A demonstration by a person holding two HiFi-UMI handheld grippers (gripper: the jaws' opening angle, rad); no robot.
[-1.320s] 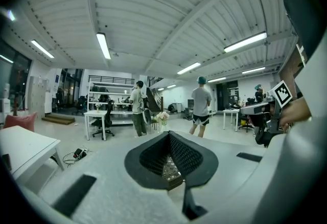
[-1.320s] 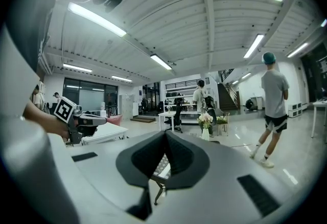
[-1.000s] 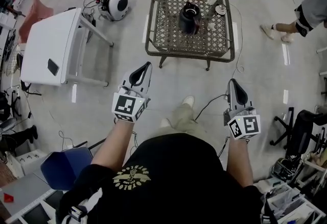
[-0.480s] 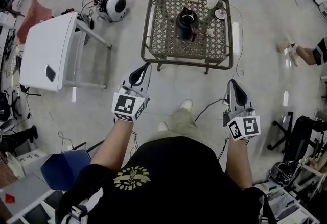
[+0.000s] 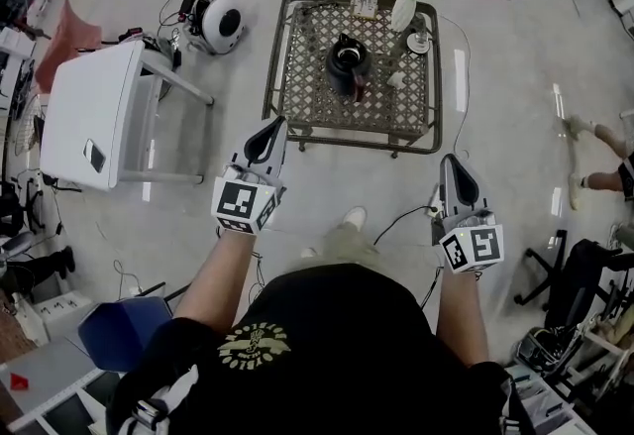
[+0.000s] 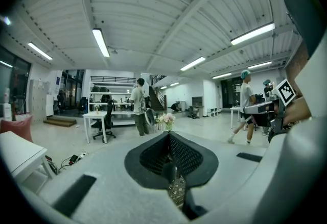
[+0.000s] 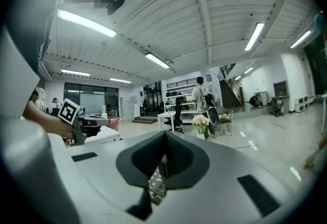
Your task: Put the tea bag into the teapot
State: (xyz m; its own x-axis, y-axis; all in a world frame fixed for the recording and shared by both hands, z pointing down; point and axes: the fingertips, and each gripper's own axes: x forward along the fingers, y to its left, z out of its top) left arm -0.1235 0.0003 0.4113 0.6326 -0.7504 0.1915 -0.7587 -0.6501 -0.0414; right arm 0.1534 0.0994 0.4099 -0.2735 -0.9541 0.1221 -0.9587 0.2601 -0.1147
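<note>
Since the earlier frame, the tabletop is shifted left in view. The left hand-held gripper and right hand-held gripper are pressed together, empty. The tea bag, presumably the pale speck beside the teapot, is judged light and limp, and is best pinched at its top.

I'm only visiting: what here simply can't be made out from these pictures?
Tea bag: head view, too small to pick out on the table.
Teapot lid: head view, too small to tell on or off.
Card print: head view, too small.
Passer-by: head view, cut off by the right edge.
</note>
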